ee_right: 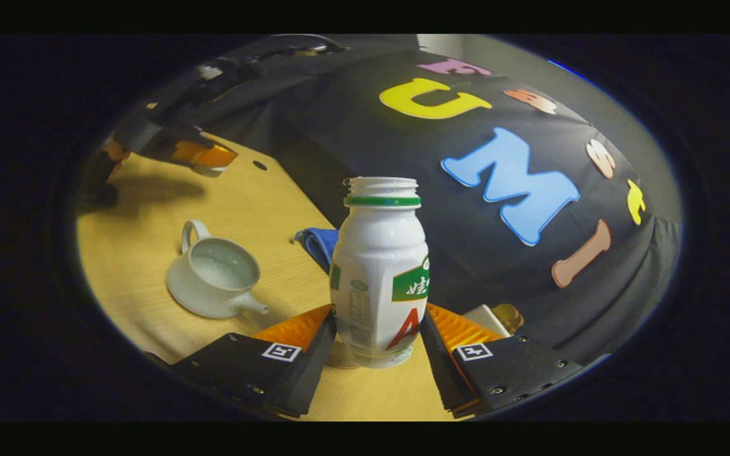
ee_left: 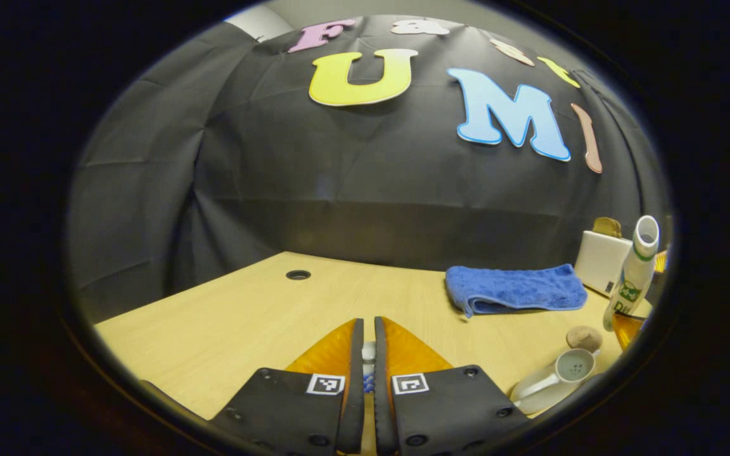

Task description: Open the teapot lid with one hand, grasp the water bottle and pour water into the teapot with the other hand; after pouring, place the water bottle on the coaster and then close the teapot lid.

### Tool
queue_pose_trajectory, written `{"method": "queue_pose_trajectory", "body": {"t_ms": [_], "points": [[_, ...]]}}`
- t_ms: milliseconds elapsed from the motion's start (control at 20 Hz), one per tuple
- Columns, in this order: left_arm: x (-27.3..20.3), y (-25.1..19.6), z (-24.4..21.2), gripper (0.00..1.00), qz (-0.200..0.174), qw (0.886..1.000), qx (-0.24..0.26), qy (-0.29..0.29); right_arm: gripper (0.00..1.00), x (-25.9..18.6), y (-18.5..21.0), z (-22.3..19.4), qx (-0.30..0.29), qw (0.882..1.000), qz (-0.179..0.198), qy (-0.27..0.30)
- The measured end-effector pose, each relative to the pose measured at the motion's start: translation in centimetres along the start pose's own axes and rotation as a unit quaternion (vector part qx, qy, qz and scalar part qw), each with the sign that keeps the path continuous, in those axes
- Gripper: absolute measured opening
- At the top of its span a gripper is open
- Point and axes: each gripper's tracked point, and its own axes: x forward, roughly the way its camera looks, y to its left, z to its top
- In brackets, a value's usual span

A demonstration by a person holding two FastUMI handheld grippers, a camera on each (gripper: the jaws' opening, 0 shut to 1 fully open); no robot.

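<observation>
Bottle [ee_right: 379, 272] sits clamped in my right gripper [ee_right: 377, 335], uncapped, near the bench's back edge. My left gripper [ee_left: 368, 361] pinches the lid [ee_left: 368, 354] aloft. Teapot [ee_right: 216, 269] stands open; tilting early would spill onto the bench [ee_right: 149, 209].

Big red "A" on the water bottle [ee_right: 379, 278] label in the right gripper view — beside it a green band with white characters, too small to read. Square black-and-white marker patterns on both claws — no readable text.
</observation>
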Motion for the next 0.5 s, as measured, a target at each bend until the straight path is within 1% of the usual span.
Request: {"method": "queue_pose_trajectory", "body": {"t_ms": [50, 150, 250, 350, 400, 450, 500], "points": [[0.0, 0.0, 0.1, 0.13, 0.000, 1.000, 0.001, -0.001, 0.74, -0.2, -0.1, -0.2, 0.034, 0.999, 0.003, 0.003], [0.0, -0.1, 0.0, 0.13, -0.004, 1.000, 0.003, -0.002, 0.74, 0.0, -0.4, -0.6, 0.093, 0.996, 0.006, 0.008], [0.0, -0.1, 0.0, 0.13, -0.008, 1.000, 0.006, -0.003, 0.74, 0.1, -0.7, -0.8, 0.147, 0.989, 0.005, 0.009], [0.0, -0.2, 0.1, 0.13, -0.013, 1.000, 0.009, -0.003, 0.74, -0.6, -2.2, -1.2, 0.185, 0.983, -0.006, 0.004], [0.0, -0.3, 0.0, 0.10, -0.015, 1.000, 0.011, -0.004, 0.74, -0.7, -2.6, -1.4, 0.198, 0.980, -0.014, 0.001], [0.1, -0.4, 0.0, 0.13, -0.018, 1.000, 0.013, -0.004, 0.74, -1.0, -2.8, -1.3, 0.210, 0.978, -0.018, -0.002], [0.1, -0.5, 0.0, 0.10, -0.022, 1.000, 0.013, -0.004, 0.74, -1.2, -3.3, -1.2, 0.221, 0.975, -0.023, -0.005]]}}
